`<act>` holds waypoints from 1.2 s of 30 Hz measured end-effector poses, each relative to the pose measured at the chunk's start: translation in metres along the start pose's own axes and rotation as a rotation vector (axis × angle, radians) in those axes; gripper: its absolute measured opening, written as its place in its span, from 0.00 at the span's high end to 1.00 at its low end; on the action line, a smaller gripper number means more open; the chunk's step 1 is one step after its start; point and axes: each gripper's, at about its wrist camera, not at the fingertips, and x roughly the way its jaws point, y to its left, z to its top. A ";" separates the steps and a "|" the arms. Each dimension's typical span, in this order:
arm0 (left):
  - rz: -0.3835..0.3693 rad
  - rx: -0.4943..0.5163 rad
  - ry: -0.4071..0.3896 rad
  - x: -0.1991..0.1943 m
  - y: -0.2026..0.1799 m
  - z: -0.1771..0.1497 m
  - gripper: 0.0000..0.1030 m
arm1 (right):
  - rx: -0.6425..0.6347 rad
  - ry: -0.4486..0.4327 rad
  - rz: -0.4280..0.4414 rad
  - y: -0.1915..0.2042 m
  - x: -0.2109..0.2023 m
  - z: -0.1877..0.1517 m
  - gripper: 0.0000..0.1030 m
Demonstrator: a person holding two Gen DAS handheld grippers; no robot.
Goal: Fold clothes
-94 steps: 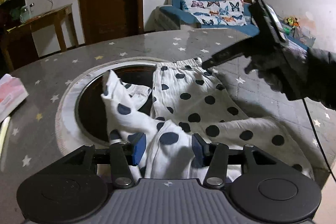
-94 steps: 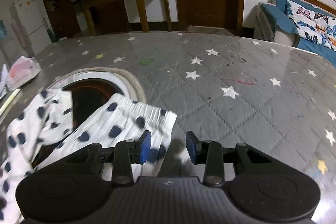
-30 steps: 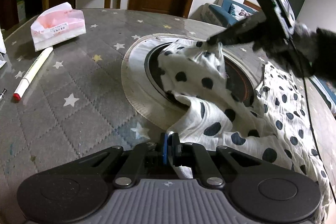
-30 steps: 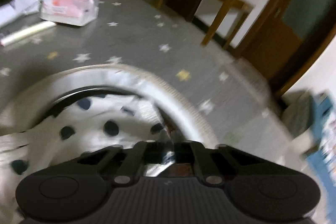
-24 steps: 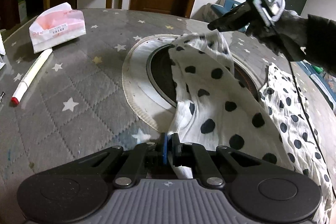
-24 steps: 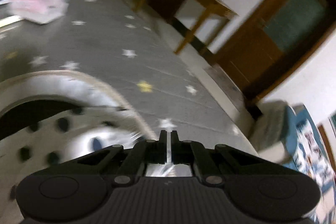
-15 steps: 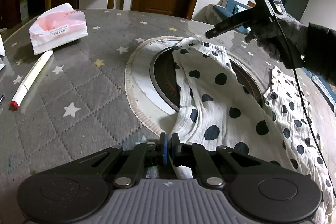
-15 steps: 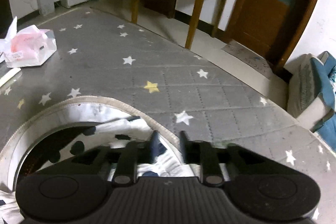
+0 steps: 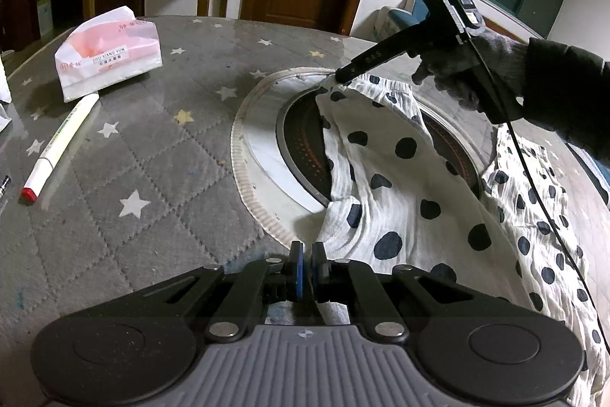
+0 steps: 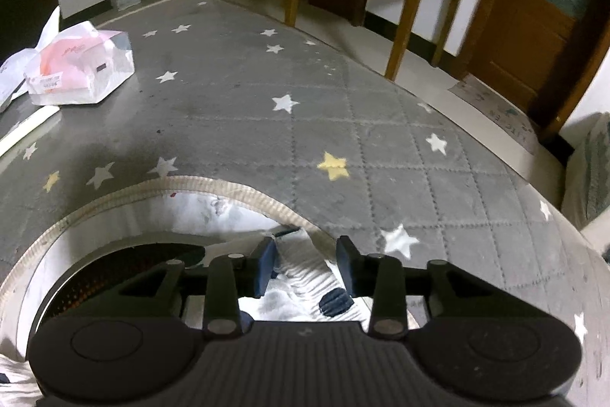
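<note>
Pinching the polka-dot garment hem, the left gripper fingers sit narrow; the right gripper fingers gape wide over its far edge.

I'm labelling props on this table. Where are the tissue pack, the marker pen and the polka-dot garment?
tissue pack (image 9: 108, 52): left wrist view, front face with printed label.
marker pen (image 9: 57, 147): left wrist view, mid barrel.
polka-dot garment (image 9: 404, 185): left wrist view, middle of spread cloth.
</note>
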 end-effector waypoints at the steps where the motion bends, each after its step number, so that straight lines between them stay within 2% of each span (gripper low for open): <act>1: 0.004 0.000 -0.001 -0.001 0.000 0.000 0.95 | -0.023 -0.016 -0.018 0.004 0.001 0.002 0.82; 5: 0.030 -0.004 0.000 -0.001 0.001 0.000 0.95 | -0.122 -0.098 -0.115 0.024 0.002 0.010 0.80; 6: 0.037 -0.006 0.003 0.000 0.002 0.000 0.95 | -0.106 -0.105 -0.117 0.023 0.000 0.014 0.76; 9: 0.041 -0.008 -0.003 -0.003 0.002 0.000 0.95 | -0.051 -0.123 -0.107 0.014 -0.013 0.019 0.76; 13: 0.024 -0.008 -0.023 -0.009 0.000 0.003 0.95 | 0.062 -0.063 -0.103 -0.015 -0.033 0.009 0.74; 17: -0.011 0.001 -0.041 -0.014 -0.006 0.005 0.95 | 0.194 -0.002 -0.053 -0.041 -0.045 -0.021 0.70; 22: -0.051 0.023 -0.040 -0.017 -0.019 0.004 0.94 | 0.255 0.017 -0.030 -0.046 -0.042 -0.046 0.67; 28: -0.085 0.036 -0.023 -0.017 -0.030 0.001 0.94 | 0.298 0.006 -0.051 -0.044 -0.032 -0.048 0.66; 29: -0.090 0.041 -0.018 -0.015 -0.032 0.001 0.94 | 0.305 0.001 -0.052 -0.044 -0.031 -0.047 0.70; 30: -0.095 0.046 -0.013 -0.014 -0.033 0.000 0.94 | 0.299 -0.001 -0.058 -0.042 -0.030 -0.047 0.80; 31: -0.100 0.051 -0.008 -0.013 -0.035 0.000 0.94 | 0.287 -0.003 -0.063 -0.039 -0.030 -0.047 0.80; 33: -0.114 0.062 0.003 -0.009 -0.039 -0.002 0.94 | 0.253 -0.011 -0.083 -0.035 -0.032 -0.045 0.88; 36: -0.122 0.082 0.025 -0.002 -0.044 -0.004 0.94 | 0.169 -0.041 -0.164 -0.030 -0.039 -0.037 0.90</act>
